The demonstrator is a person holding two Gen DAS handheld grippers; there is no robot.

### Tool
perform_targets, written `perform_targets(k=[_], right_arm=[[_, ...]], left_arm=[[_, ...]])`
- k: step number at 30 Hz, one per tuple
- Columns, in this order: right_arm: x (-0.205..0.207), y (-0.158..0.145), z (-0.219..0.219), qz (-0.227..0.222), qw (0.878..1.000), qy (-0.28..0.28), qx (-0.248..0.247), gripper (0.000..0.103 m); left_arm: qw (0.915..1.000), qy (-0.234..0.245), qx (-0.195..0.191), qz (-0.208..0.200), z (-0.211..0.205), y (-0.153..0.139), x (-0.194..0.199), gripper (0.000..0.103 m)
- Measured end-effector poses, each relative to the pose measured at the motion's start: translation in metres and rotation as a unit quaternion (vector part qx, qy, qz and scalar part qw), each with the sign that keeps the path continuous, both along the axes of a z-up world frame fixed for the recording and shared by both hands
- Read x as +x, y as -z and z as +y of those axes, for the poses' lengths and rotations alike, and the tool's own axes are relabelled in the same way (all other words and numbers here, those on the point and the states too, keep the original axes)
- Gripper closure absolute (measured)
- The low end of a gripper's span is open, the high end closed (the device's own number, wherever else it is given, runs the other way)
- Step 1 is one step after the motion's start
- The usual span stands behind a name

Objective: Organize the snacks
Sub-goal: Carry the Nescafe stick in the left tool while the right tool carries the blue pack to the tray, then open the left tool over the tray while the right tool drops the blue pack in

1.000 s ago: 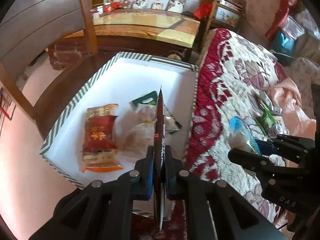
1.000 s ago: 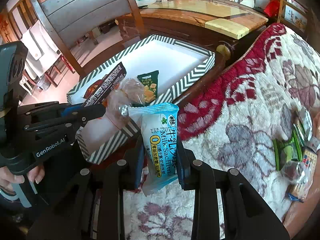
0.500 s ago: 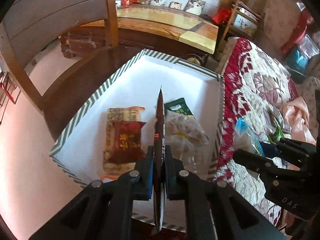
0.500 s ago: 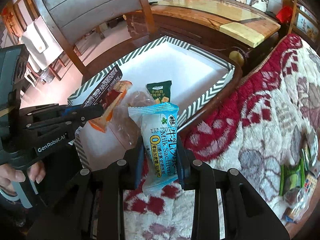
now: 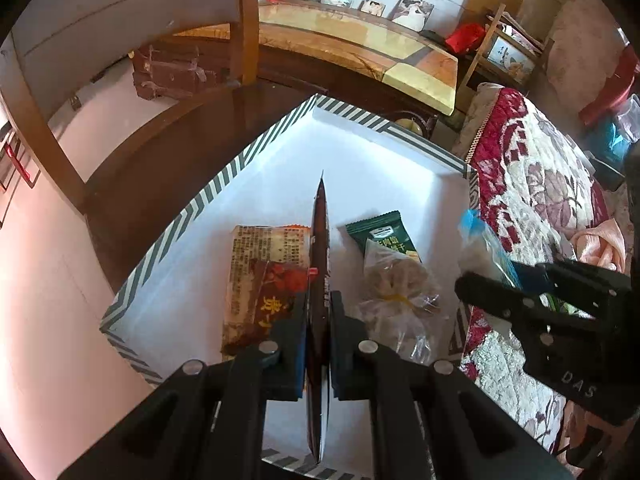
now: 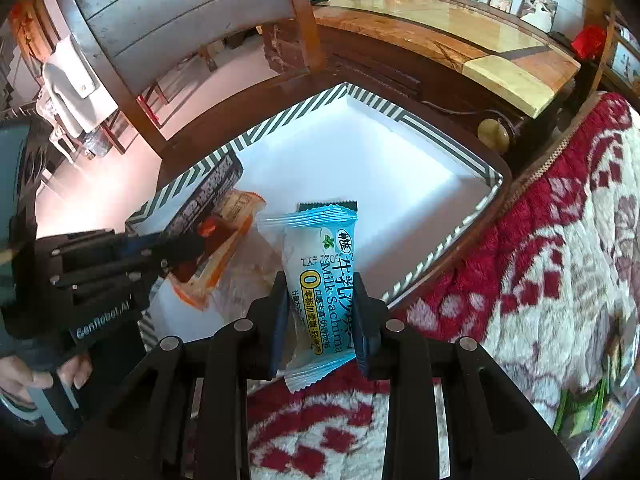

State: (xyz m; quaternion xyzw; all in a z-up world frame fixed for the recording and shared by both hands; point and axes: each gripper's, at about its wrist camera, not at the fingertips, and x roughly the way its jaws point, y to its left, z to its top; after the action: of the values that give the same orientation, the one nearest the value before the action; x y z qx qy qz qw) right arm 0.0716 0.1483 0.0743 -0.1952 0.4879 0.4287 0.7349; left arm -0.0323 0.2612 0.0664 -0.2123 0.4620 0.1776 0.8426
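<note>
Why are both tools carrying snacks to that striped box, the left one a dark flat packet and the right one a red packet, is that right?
Not quite: the right gripper holds a light blue packet, not a red one, as the right wrist view shows. The left gripper does hold a dark flat packet over the striped box.

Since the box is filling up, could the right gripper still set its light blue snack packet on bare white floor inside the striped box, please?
Probably yes: the right gripper, shut on the light blue snack packet, faces bare floor in the striped box, with nothing between.
</note>
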Motion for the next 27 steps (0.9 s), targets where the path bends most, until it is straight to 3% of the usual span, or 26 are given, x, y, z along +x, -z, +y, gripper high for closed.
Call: perform_targets(k=[27], right_arm=[[0.030, 0.033, 0.041, 0.025, 0.999, 0.007, -0.031, 0.076]], left_arm=[[0.9996, -0.014, 0.002, 0.024, 0.011, 0.019, 0.015, 0.093]])
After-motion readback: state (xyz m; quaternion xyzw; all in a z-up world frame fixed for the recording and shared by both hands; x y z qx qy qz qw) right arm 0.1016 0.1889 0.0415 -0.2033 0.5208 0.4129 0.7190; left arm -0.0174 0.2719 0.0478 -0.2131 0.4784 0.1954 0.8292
